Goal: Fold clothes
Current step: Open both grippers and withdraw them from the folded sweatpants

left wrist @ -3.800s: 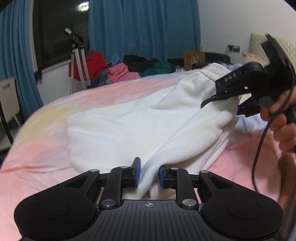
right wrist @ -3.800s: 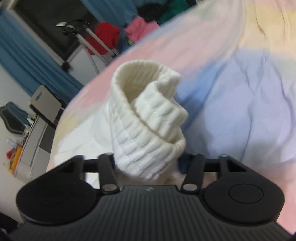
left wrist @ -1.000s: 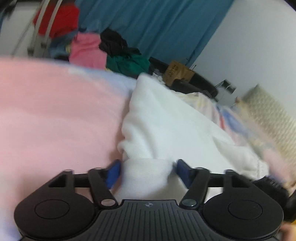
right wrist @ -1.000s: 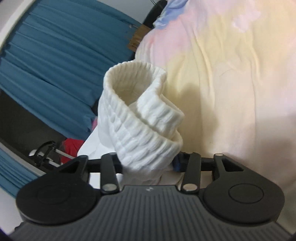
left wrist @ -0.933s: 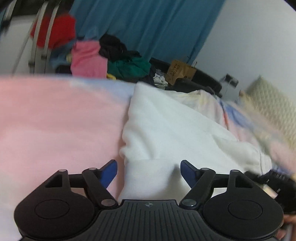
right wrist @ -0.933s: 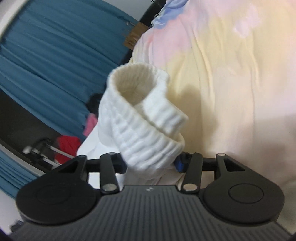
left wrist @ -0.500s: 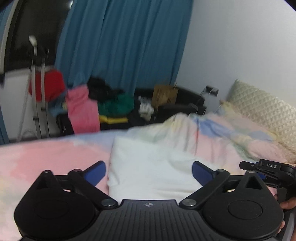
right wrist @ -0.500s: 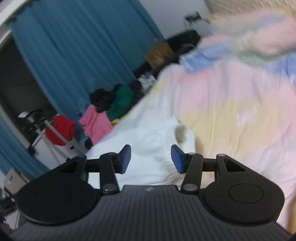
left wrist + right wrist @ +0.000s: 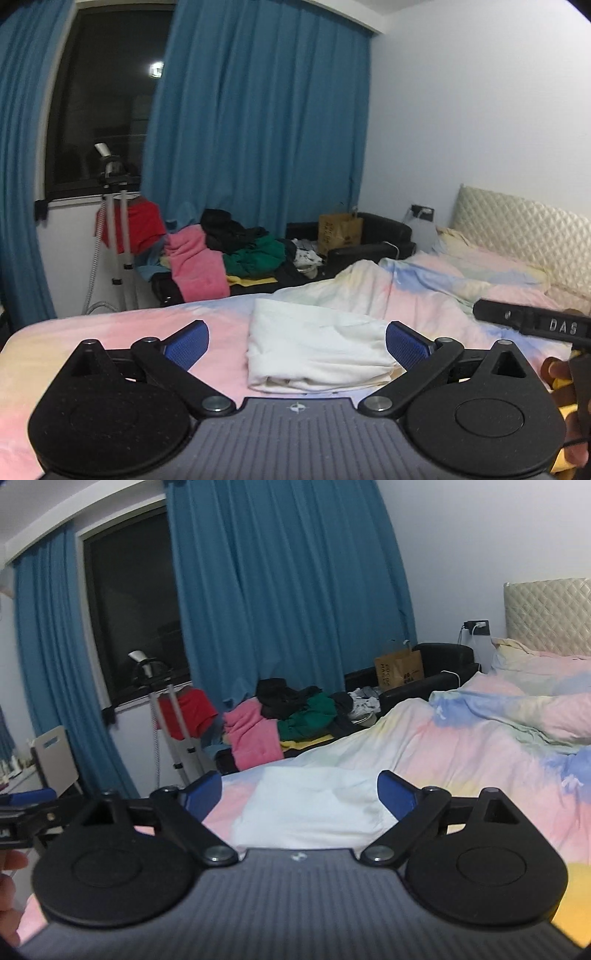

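Garment, white (image 9: 314,347), lies folded on the bed's pastel duvet (image 9: 436,295), at 12 o'clock just ahead of both tongs. Left tongs (image 9: 297,343) spread wide, grasping nothing. Right tongs (image 9: 299,794) likewise released, above the cloth. Heap of coloured clothes (image 9: 229,254) at 11 o'clock, beneath blue curtains (image 9: 258,129).
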Demonstrator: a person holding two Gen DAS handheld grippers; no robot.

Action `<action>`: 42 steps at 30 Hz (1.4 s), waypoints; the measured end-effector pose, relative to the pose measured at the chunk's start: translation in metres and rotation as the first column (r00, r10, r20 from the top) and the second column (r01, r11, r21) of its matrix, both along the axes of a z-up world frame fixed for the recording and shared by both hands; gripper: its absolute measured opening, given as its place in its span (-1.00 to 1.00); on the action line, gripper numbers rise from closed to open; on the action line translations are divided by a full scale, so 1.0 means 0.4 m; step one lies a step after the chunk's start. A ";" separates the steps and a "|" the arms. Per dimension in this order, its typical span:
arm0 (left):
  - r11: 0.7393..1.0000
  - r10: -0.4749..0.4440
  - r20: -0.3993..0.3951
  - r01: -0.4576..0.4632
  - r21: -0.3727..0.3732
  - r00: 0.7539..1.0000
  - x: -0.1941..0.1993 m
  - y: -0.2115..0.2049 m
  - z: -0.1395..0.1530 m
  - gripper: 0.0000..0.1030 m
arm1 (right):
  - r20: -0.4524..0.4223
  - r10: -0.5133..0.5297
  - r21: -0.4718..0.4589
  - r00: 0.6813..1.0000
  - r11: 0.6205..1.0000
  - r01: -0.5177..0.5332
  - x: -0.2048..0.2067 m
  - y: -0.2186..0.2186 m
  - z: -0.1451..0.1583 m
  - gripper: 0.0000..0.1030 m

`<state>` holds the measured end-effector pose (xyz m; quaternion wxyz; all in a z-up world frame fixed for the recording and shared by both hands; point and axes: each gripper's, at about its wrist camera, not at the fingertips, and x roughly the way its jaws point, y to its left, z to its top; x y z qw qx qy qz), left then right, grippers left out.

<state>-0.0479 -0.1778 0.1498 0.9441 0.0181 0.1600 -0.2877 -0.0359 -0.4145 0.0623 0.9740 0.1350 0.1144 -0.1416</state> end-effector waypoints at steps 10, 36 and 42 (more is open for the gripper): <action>0.999 0.051 0.010 -0.051 -0.003 0.999 -0.079 0.081 -0.089 0.99 | -0.017 -0.008 -0.056 1.000 0.998 0.007 -0.048 0.123 -0.102 0.80; 0.995 0.059 -0.022 -0.057 0.081 0.998 -0.039 0.038 -0.242 0.99 | -0.089 -0.079 -0.117 0.993 0.991 0.068 -0.032 0.177 -0.226 0.80; 0.994 0.075 -0.030 -0.072 0.084 0.997 -0.033 0.037 -0.246 0.99 | -0.100 -0.080 -0.099 0.992 0.993 0.070 -0.032 0.168 -0.227 0.80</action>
